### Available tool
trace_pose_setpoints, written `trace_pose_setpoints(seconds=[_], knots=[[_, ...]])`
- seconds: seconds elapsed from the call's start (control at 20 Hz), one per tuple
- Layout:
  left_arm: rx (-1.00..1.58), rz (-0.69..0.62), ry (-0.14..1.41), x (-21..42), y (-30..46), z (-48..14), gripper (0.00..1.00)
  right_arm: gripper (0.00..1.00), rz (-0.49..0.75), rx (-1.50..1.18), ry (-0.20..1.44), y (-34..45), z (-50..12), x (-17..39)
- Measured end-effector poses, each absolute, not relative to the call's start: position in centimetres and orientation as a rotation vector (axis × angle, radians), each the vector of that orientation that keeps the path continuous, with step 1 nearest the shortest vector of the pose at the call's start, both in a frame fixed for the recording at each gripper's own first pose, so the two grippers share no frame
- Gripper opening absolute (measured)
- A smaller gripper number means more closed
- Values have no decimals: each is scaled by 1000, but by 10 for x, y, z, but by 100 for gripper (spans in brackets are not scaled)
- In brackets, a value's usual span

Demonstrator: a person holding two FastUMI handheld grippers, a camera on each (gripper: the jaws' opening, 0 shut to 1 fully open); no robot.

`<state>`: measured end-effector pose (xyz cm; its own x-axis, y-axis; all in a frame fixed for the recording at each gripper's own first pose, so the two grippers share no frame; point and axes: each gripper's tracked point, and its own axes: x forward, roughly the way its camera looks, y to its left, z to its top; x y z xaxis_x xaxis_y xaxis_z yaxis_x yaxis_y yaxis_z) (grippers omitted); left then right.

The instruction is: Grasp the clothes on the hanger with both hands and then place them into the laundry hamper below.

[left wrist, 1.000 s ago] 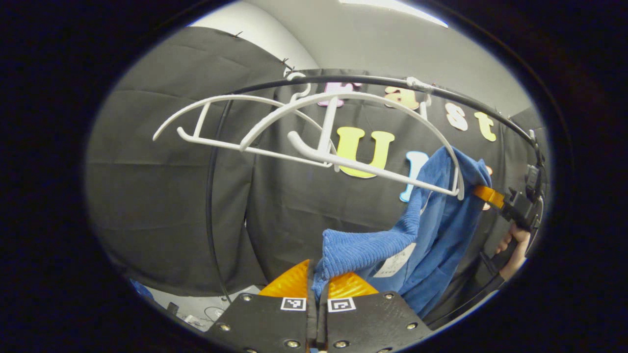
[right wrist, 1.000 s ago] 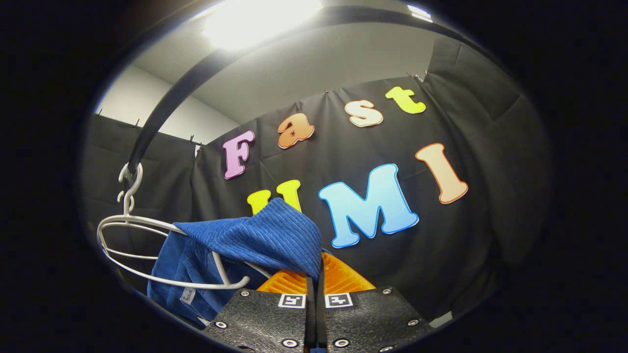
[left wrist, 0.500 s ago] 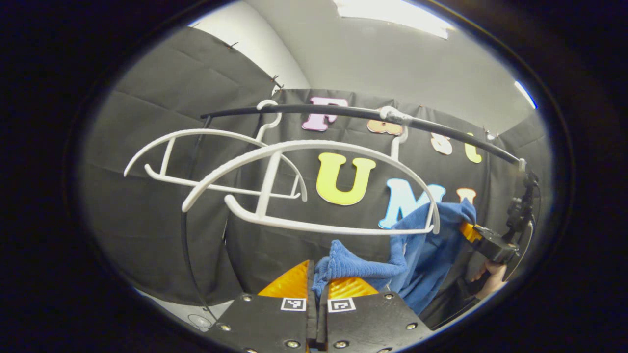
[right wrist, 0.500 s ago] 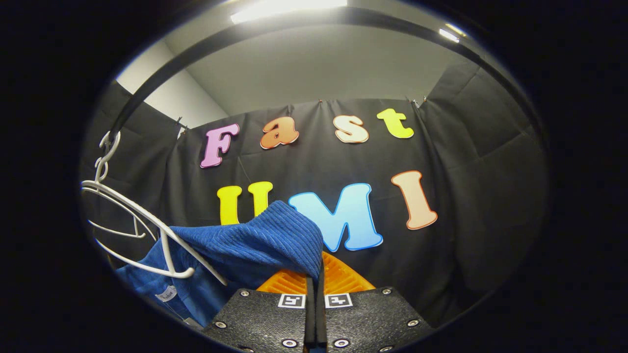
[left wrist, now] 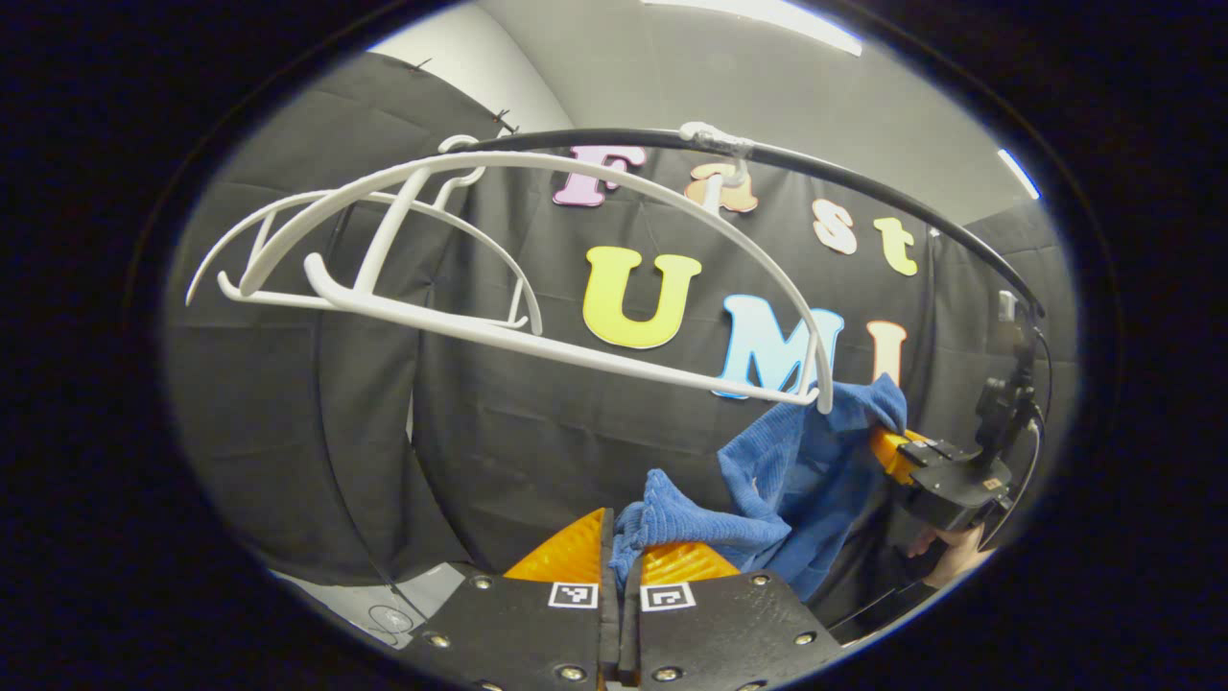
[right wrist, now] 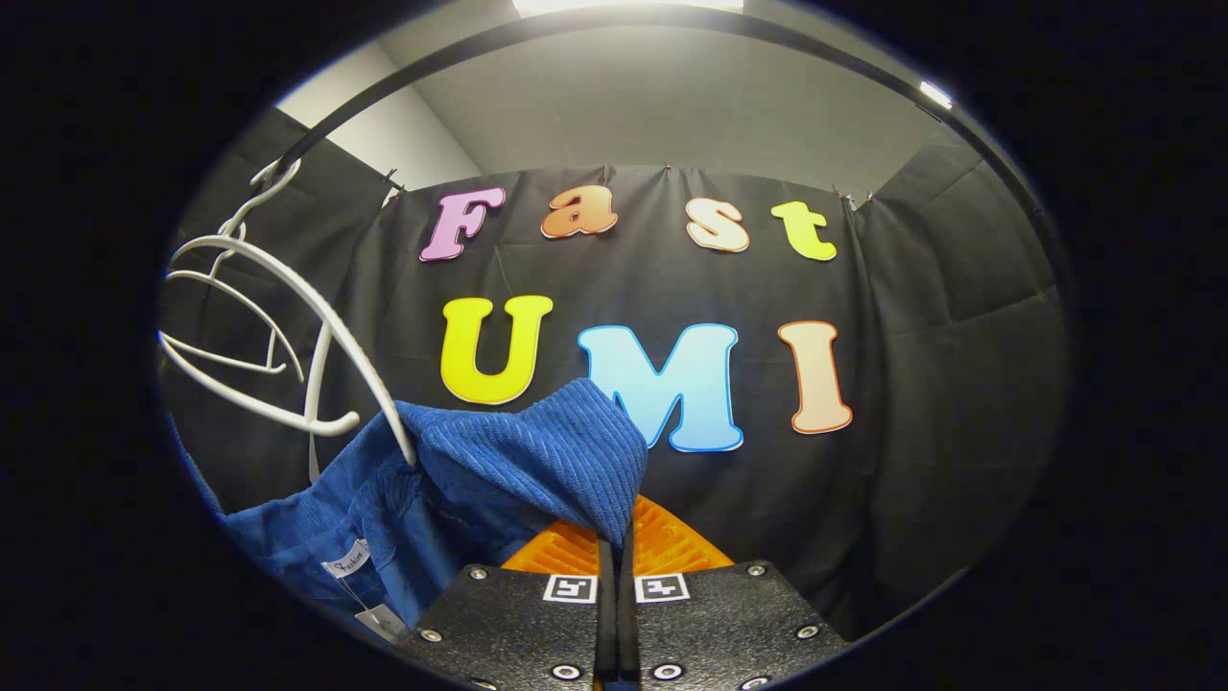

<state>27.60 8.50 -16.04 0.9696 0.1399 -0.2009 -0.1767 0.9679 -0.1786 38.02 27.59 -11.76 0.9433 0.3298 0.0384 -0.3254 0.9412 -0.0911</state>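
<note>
A: Two grippers, both clamped on the same blue garment (left wrist: 767, 480). In the left gripper view, the left gripper (left wrist: 622, 555) has its fingers pressed together on a bunched fold of ribbed blue cloth right at the tips.

B: And the right gripper view?

A: The same nearby. The right gripper (right wrist: 619, 537) is pinched tight on a ribbed corner of the garment (right wrist: 537, 461), which drapes over its tips and falls away to the left, where a small white tag (right wrist: 347, 558) hangs from the cloth.

B: Where is the garment in relation to the hanger?

A: A little farther out, in the left gripper view, the cloth stretches from the near fingers to the right gripper (left wrist: 945, 475), held by a hand (left wrist: 950, 555) at the right edge. The tip of the nearer white hanger (left wrist: 537, 259) touches the top of the cloth there. In the right gripper view, that hanger's arm (right wrist: 326, 326) ends right at the fold of blue cloth; whether it is still inside the garment I cannot tell.

B: Beyond that?

A: A second white hanger (left wrist: 317, 250) hangs behind the first, bare. Both hook over a black rail (left wrist: 844, 182) that arcs across the top. Behind everything is the black cloth wall (left wrist: 288, 422), with a pale ceiling (right wrist: 672, 115) and a ceiling light (left wrist: 777, 11) above.
</note>
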Motion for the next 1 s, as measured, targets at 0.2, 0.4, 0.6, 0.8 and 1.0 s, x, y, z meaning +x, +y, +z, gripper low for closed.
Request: trace_pose_setpoints(seconds=[0.2, 0.4, 0.6, 0.8, 1.0], knots=[[-235, 162, 210, 255, 81, -169, 5, 0, 355, -95, 12, 264, -141, 360], [-218, 171, 247, 220, 84, -173, 1, 0, 367, -93, 95, 251, -157, 328], [-199, 196, 317, 140, 100, -191, 1, 0, 387, -55, 189, 240, -170, 274], [-280, 198, 362, 58, 129, -194, 5, 0, 399, -82, 273, 224, -180, 197], [-255, 122, 417, 3, 158, -204, 5, 0, 348, -125, 330, 223, -182, 124]])
